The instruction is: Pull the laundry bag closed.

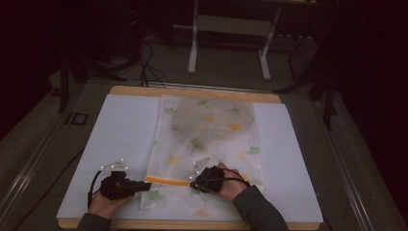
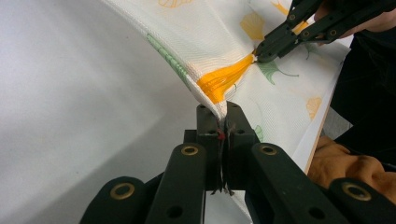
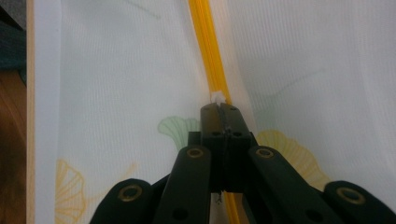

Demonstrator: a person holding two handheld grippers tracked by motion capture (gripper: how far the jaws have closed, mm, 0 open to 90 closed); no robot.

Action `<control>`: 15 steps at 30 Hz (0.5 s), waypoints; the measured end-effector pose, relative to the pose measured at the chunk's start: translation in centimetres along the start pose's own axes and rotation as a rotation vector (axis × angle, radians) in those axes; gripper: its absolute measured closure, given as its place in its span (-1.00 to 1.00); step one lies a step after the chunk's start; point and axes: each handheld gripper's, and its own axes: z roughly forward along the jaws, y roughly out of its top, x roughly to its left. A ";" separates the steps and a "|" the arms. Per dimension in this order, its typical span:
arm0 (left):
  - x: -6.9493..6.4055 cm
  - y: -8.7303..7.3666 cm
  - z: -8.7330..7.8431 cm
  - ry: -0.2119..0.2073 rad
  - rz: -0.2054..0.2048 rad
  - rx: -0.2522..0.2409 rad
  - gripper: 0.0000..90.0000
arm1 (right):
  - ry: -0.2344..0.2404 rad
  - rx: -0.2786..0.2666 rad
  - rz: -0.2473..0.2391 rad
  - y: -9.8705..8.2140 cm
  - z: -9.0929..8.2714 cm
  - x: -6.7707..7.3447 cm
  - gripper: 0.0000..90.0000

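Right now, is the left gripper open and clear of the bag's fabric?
No. In the left gripper view the left gripper has its jaws shut on the edge of the leaf-print bag, beside the orange zipper.

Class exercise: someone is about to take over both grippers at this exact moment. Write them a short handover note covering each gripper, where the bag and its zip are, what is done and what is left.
Left gripper: shut on the near left edge of the leaf-print bag, at the end of the orange zip, lifting the fabric slightly.
Right gripper: shut at a small white piece on the zip, probably the slider; what it pinches is unclear.
Bag: lies flat on the white board, zip running across its near end.
Done: both ends of the zip section are gripped.
Left: probably drawing the slider along the zip while the left side holds the bag steady. Whether the zip is open or closed is unclear.
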 end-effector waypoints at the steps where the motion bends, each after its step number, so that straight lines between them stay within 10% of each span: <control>1: 0.0 0.0 0.0 0.001 0.000 0.000 0.95 | 0.000 0.001 0.000 -0.1 -0.1 0.0 1.00; 15: 0.0 0.0 -0.1 0.002 0.000 -0.004 0.95 | -0.012 0.012 0.017 -1.2 -0.8 -0.1 1.00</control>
